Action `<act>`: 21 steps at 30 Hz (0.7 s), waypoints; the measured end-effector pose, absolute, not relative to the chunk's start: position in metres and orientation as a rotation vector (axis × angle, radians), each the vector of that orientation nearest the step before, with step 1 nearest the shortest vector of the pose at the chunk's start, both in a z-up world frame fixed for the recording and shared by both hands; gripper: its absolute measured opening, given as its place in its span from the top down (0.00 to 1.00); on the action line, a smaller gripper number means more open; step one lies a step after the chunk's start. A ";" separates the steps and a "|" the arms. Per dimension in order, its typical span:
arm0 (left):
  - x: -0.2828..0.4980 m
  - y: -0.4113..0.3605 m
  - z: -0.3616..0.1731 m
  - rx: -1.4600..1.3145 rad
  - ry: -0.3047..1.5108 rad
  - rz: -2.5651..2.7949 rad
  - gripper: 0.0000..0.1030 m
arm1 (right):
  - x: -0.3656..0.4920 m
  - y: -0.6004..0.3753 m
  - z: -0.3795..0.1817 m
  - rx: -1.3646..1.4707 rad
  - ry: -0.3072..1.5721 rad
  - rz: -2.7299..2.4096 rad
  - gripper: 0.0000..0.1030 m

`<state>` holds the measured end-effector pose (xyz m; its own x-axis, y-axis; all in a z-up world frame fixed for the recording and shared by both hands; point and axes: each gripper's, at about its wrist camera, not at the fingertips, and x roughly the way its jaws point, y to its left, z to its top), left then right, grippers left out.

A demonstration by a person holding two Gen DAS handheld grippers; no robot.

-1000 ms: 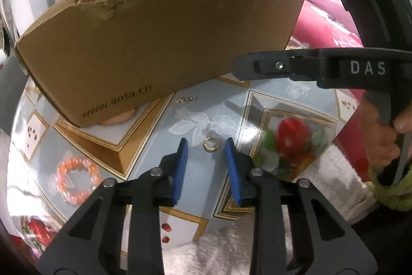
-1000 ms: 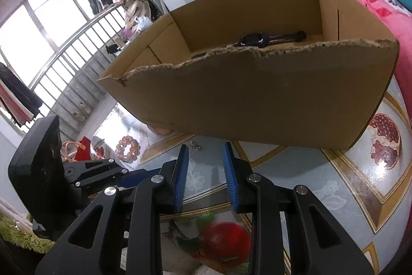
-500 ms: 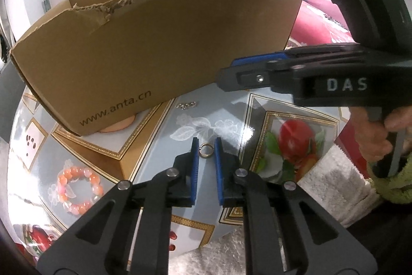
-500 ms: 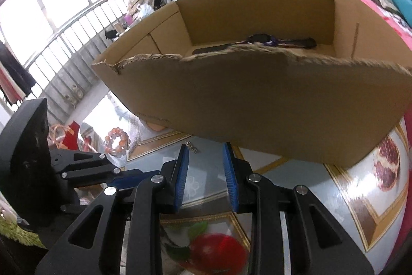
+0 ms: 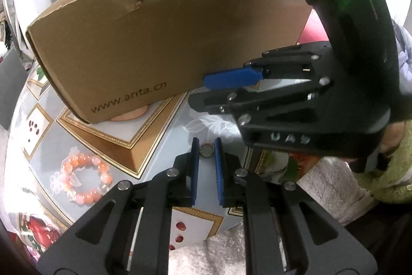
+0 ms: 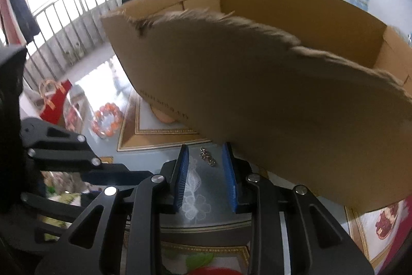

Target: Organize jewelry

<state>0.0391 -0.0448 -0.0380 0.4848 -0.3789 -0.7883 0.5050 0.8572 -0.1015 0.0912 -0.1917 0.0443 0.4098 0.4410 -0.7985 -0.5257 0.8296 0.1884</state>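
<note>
The left gripper (image 5: pixel 206 150) has its blue pads nearly together around a small gold-coloured metal ring (image 5: pixel 206 149) that lies on the glossy patterned tabletop (image 5: pixel 164 146). The jaws have closed in over the last moment and now stand steady; the ring sits between the fingertips, and both pads appear to touch its sides, so the ring looks pinched, though not yet lifted off the table.

The right gripper (image 6: pixel 206 159) is narrowly open and empty, its jaws having just closed a little. Between its blue pads, on the tabletop, lies a small silver-coloured cluster of studs or earrings (image 6: pixel 208 157), near the base of the torn brown cardboard box (image 5: pixel 144 50) and not touched by either pad.

A bracelet of round orange and clear beads (image 5: pixel 83 178) lies to the left, well apart from both grippers. The box stands at the far side, its open top facing up; from here its inside is mostly hidden.

The step in hand seems to be picking up loose pieces to put in the box. Next, the left gripper needs to keep its squeeze and lift the ring straight up, clear of the torn front wall, before releasing inside. The right needs to settle lower over the studs and close; they are tiny and may slip on the glossy surface.
</note>
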 end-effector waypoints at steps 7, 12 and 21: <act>0.039 -0.046 -0.036 0.147 0.921 -0.531 0.90 | 0.090 -0.187 0.046 -0.127 0.980 0.601 0.96; 0.039 -0.047 -0.034 0.136 0.922 -0.528 0.90 | 0.092 -0.194 0.045 -0.084 1.001 0.610 0.97; 0.036 -0.046 -0.033 0.144 0.918 -0.513 0.90 | 0.085 -0.227 0.060 0.032 0.973 0.587 0.97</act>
